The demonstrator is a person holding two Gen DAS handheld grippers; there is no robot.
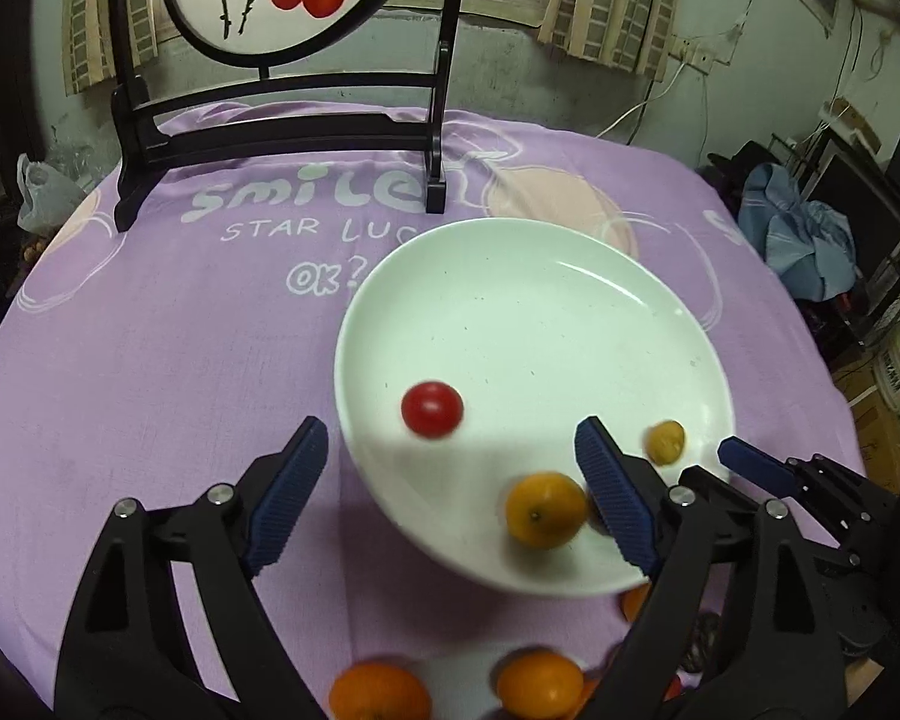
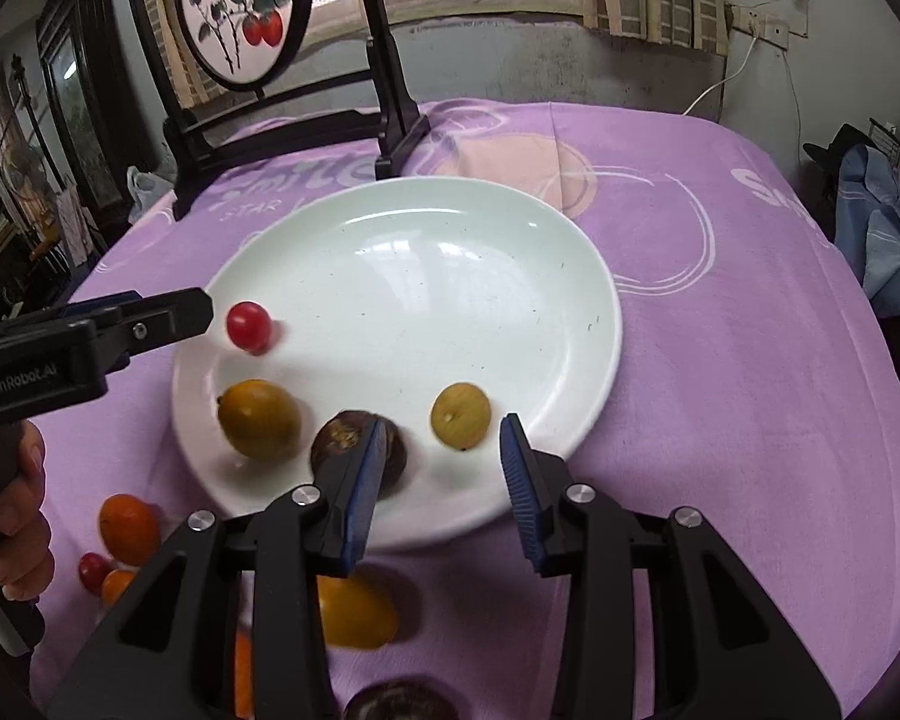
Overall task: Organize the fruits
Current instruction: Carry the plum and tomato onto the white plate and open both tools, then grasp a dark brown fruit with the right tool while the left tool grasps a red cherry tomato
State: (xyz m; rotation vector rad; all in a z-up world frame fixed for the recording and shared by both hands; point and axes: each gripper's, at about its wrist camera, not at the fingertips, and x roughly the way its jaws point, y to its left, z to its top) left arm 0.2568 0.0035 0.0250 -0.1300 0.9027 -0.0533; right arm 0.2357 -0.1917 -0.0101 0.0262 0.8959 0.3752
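A white plate lies on the purple cloth. On it are a red cherry tomato, blurred, an orange-yellow fruit, a small yellow fruit and a dark brown fruit partly behind my right finger. My left gripper is open and empty over the plate's near-left rim; it also shows in the right wrist view. My right gripper is open and empty over the near rim; its tip shows in the left wrist view.
Loose orange fruits, a yellow fruit and a small red tomato lie on the cloth in front of the plate. A black-framed painted screen stands at the table's far side. Clutter lies beyond the right edge.
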